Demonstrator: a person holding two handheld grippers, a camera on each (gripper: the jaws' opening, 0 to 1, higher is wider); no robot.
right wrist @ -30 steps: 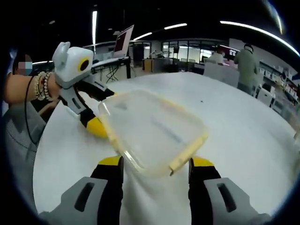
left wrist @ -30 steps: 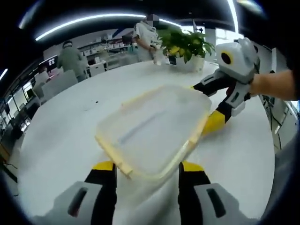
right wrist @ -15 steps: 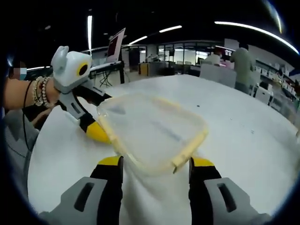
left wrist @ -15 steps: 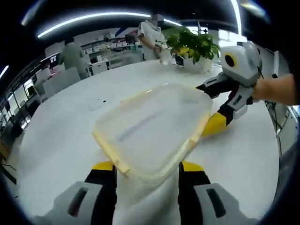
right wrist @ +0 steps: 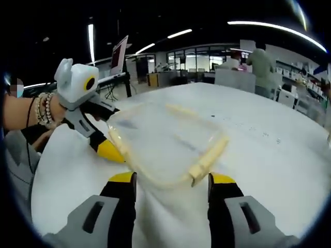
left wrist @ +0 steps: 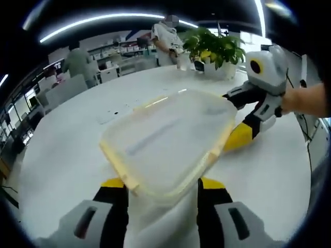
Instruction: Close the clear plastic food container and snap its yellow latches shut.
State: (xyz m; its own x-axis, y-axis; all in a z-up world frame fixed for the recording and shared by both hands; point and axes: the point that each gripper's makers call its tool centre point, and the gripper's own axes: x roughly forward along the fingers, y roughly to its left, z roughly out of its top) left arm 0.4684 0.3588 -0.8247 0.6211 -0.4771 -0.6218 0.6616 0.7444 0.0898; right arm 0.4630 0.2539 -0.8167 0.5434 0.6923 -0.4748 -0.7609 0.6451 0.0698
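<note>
A clear plastic container (left wrist: 165, 144) with pale yellow latches (left wrist: 121, 170) hangs tilted above the white table (left wrist: 62, 150), carried at two opposite ends. My left gripper (left wrist: 161, 188) is shut on its near end. My right gripper (left wrist: 235, 118) comes in from the right, its fingers straddling the far right corner. In the right gripper view the container (right wrist: 165, 139) lies between my right gripper's jaws (right wrist: 168, 186), a yellow latch (right wrist: 207, 157) along its right edge. The left gripper (right wrist: 106, 132) holds the far left end there, a person's braceleted wrist behind it.
A potted plant (left wrist: 214, 49) stands at the table's far edge with a person (left wrist: 165, 36) beside it. Another person (left wrist: 77, 62) stands by chairs and shelves further back. A monitor (right wrist: 118, 54) rises beyond the table (right wrist: 269, 155).
Both views have shifted slightly with the hands. The container stays in the same place between both grippers and has tipped a little flatter.
</note>
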